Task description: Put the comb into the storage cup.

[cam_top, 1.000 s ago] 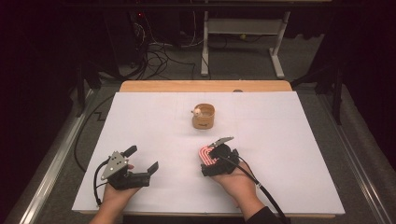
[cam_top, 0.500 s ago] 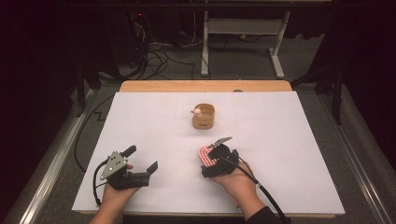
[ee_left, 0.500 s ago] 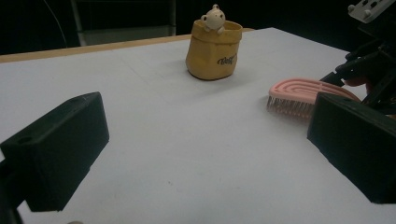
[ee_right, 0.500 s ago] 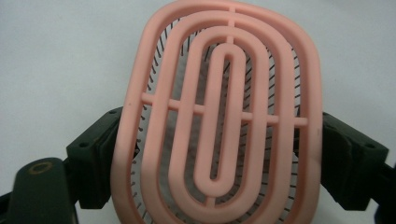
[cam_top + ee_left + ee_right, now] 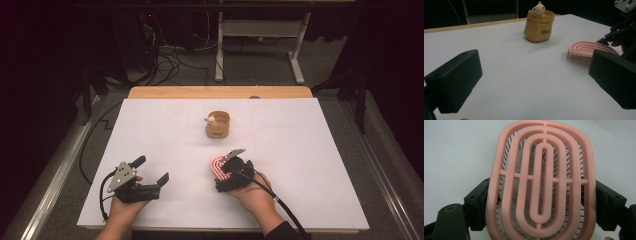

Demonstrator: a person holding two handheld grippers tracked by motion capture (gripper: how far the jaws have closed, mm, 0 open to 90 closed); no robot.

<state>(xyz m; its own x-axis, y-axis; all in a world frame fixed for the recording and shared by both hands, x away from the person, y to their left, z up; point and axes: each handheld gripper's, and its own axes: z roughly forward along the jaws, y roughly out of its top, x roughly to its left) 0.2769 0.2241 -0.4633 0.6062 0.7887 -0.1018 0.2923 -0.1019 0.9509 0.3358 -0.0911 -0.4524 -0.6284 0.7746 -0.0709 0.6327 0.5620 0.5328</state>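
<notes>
A pink oval hairbrush head [image 5: 218, 166] with concentric ribs lies bristles down on the white table sheet; my right gripper [image 5: 225, 170] is shut on it. In the right gripper view the pink brush [image 5: 541, 180] sits between the two black jaws, which press its left and right sides. From the left gripper view the brush [image 5: 586, 51] shows at right. My left gripper [image 5: 150, 170] rests near the table's front left, open with nothing between its wide-spread jaws. A small tan pouch [image 5: 218, 125] with a little bear figure [image 5: 539, 8] at its rim stands upright beyond the brush.
The white sheet [image 5: 300, 165] covers a wooden table [image 5: 220, 92]. Beyond the far edge lie cables [image 5: 170, 60] and a white desk frame [image 5: 260, 35] on a dark floor. Metal rails [image 5: 45, 200] run along both sides.
</notes>
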